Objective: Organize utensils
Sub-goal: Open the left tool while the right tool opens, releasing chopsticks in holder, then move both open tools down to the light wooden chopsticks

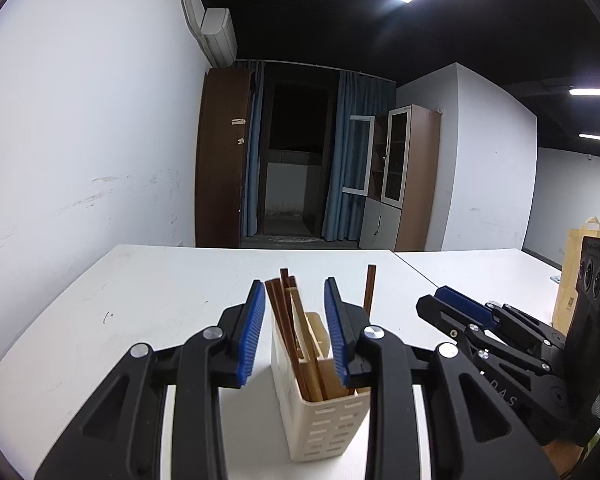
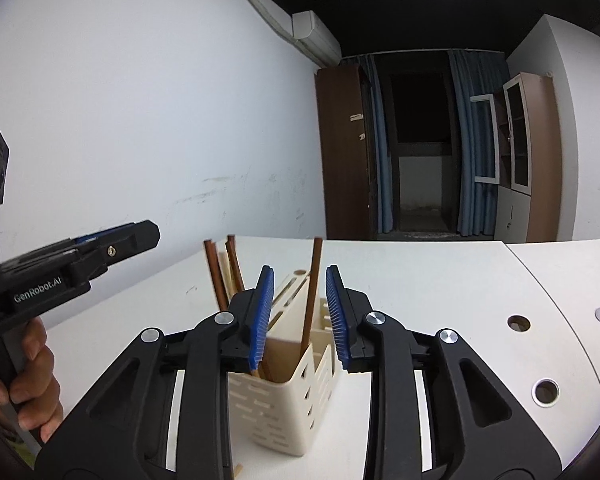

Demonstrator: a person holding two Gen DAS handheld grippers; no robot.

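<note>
A cream slotted utensil holder point(image 1: 332, 428) point(image 2: 284, 408) stands on the white table point(image 1: 160, 280), directly in front of both grippers. Several brown chopsticks point(image 1: 284, 320) point(image 2: 220, 276) lean in it, and one more chopstick point(image 1: 370, 288) point(image 2: 312, 292) stands apart from the bunch. My left gripper point(image 1: 293, 281) is open around the tops of the bunch, its blue pads clear of them. The right gripper point(image 2: 299, 268) is open too; the single chopstick rises between its pads without touching either. Each gripper also shows side-on in the other's view: right gripper point(image 1: 440, 300), left gripper point(image 2: 148, 236), with a hand point(image 2: 32, 360) on its grip.
A tan paper bag point(image 1: 568, 280) stands at the table's right. Round cable holes point(image 2: 518, 323) mark the adjoining table section to the right. A white wall runs along the left, with a dark doorway and cabinets beyond the far table edge.
</note>
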